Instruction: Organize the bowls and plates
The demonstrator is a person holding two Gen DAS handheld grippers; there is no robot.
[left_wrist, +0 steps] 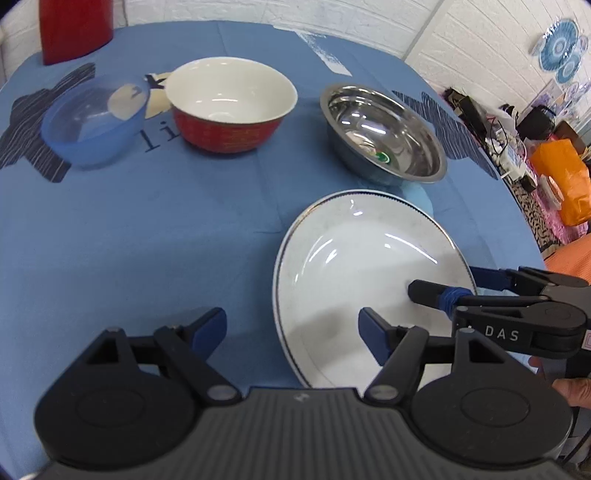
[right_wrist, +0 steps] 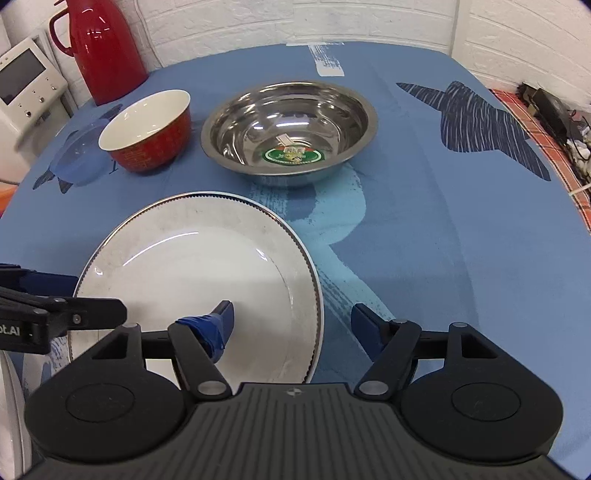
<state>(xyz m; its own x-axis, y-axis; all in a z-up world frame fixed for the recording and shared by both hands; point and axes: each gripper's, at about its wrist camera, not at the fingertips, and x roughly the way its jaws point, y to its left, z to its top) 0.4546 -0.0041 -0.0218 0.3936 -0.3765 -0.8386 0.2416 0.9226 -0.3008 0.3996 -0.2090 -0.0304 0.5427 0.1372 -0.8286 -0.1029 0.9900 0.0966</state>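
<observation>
White plate [right_wrist: 192, 266] lies flat on the desk [right_wrist: 424, 229], its right rim between the spread, empty right tongs [right_wrist: 291, 325]. Left tongs [left_wrist: 291, 325] gape beside its left edge, gripping nothing. Likely glazed ceramic: stiff, slick, breakable, moderately heavy. Best pinched at the raised rim.

A white brick wall [right_wrist: 229, 29] stands behind the desk [right_wrist: 424, 221], which wears a blue cloth printed with dark shapes. A red thermos [right_wrist: 107, 48] and a white screened device [right_wrist: 26, 81] sit at the far left (an orange bag [left_wrist: 565, 184] lies among clutter on the right).
</observation>
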